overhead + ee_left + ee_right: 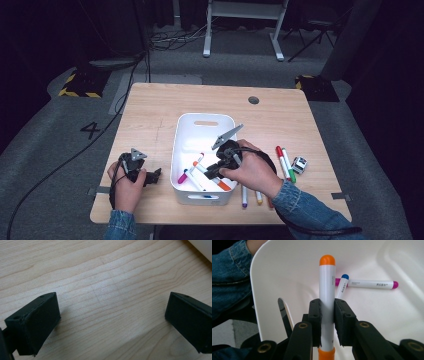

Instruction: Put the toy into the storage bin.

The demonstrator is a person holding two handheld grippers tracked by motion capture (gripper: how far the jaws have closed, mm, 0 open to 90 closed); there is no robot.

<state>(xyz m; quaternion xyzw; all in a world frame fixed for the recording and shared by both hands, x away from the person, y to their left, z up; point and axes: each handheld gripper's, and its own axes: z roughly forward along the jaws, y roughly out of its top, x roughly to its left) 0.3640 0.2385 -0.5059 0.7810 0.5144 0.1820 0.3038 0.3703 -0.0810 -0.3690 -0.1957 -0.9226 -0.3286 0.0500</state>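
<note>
My right gripper (327,315) is shut on a white marker with orange caps (327,285), which runs lengthwise between the pads. It is held low inside the white bin (269,277), near the bin's front wall. In the high view the right gripper (214,171) reaches into the bin (186,125) from the right, with the orange marker (221,184) at its tip. A blue-capped marker (342,287) and a pink-capped marker (369,284) lie on the bin floor. My left gripper (155,175) rests on the table left of the bin, jaws wide open (112,322) over bare wood.
Red (281,161) and green (288,167) markers lie on the wooden table (150,115) right of the bin. Purple (244,198) and yellow (258,197) markers lie by the right forearm. A small white object (299,165) sits at the far right. A cable hole (253,100) is at the back.
</note>
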